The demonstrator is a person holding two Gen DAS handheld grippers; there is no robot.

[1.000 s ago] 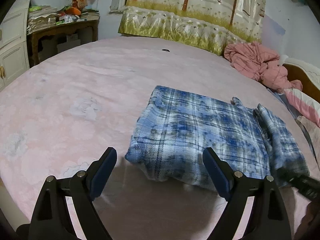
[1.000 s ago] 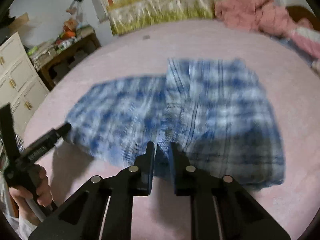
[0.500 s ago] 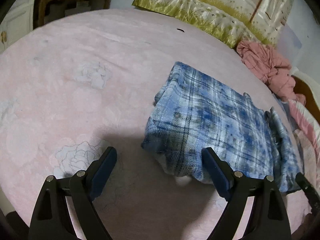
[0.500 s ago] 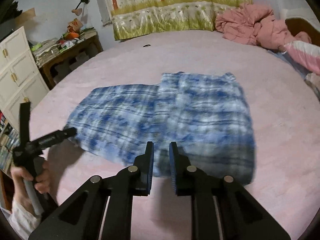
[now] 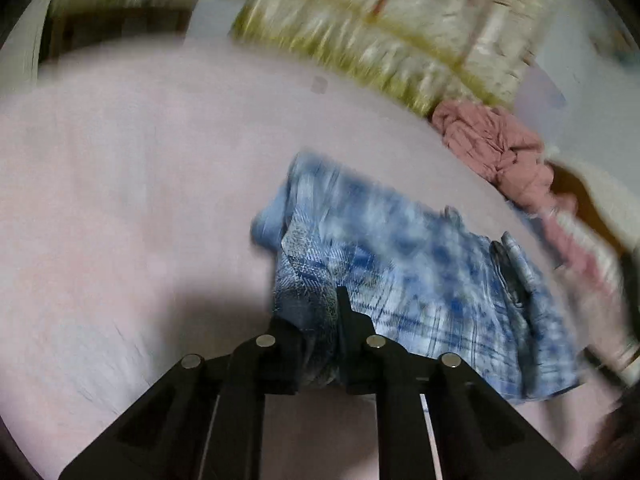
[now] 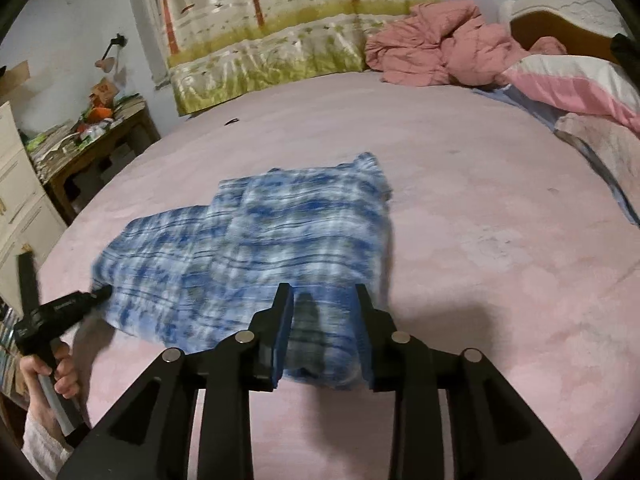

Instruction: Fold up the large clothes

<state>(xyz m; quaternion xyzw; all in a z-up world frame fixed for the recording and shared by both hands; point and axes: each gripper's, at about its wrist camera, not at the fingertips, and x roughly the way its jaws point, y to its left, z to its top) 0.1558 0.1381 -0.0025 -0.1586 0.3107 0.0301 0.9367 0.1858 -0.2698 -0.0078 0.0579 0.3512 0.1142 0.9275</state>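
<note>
A blue and white plaid garment (image 6: 280, 240) lies partly folded on the pink bed (image 6: 480, 200). In the left wrist view my left gripper (image 5: 320, 320) is shut on the near left corner of the plaid garment (image 5: 400, 272) and lifts it a little. That view is blurred by motion. In the right wrist view my right gripper (image 6: 324, 304) is open, its fingers standing either side of the garment's near edge. The left gripper also shows at the far left of that view (image 6: 80, 300), touching the garment's left corner.
A crumpled pink quilt (image 6: 436, 44) and striped pillows (image 6: 576, 80) lie at the bed's far right by the headboard. A patterned curtain (image 6: 280, 32) hangs behind. A cluttered wooden table (image 6: 92, 140) and a white cabinet (image 6: 16, 200) stand at left.
My left gripper was open beside the garment and has now shut on its corner. My right gripper was shut on the near edge and has opened.
</note>
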